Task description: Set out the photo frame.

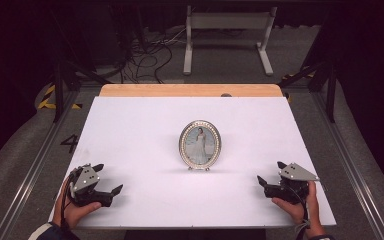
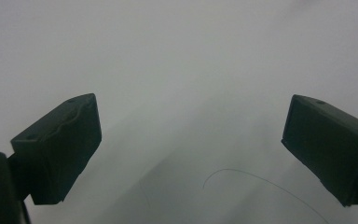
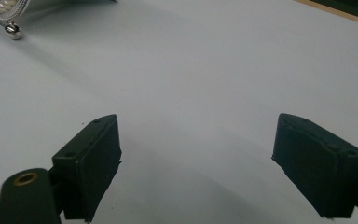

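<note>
The little oval picture frame (image 1: pixel 200 144) stands up in the middle of the bench (image 1: pixel 130 130) — it looks light, shiny and easy to break — so both wide-apart, empty tongs, left (image 1: pixel 107 179) and right (image 1: pixel 271 174), should hold its rim softly.

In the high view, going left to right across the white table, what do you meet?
Left claw, open, held in a hand → oval picture frame, standing upright → right claw, open, held in the other hand.

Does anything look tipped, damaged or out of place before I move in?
Nothing stands out. The oval picture frame stands upright mid-table, apart from both grippers; left gripper and right gripper rest open near the front edge.
</note>
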Tool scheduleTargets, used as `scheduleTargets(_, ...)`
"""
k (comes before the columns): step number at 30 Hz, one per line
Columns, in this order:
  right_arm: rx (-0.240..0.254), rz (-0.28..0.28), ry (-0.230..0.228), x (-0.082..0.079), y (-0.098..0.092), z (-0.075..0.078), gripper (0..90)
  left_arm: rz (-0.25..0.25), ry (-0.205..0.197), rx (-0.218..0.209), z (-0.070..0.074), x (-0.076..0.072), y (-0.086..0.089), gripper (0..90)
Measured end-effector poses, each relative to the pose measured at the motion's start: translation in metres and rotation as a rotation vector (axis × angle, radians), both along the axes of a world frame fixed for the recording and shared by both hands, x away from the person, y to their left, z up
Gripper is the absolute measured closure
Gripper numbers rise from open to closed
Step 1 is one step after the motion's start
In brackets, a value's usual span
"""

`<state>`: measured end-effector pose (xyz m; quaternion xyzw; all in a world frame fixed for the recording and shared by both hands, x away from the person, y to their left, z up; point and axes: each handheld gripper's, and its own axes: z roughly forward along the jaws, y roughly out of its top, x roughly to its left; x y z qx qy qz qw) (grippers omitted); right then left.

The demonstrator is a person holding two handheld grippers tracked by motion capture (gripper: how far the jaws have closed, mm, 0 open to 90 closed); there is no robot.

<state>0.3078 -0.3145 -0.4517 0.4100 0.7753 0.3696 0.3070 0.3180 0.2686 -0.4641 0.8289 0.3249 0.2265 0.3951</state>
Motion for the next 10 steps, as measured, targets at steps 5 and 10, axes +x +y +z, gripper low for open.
scheduleTargets(5, 0.002, -0.001, 0.008, 0.0001, 0.0001, -0.0014, 15.0, 0.008, 0.002, 0.001, -0.0002, 0.0007, -0.0001, 4.9)
scheduleTargets(10, 0.014, 0.008, 0.017, 0.0003, 0.0011, -0.0028, 15.0, 0.006, 0.011, 0.004, -0.0011, 0.0025, -0.0002, 4.7)
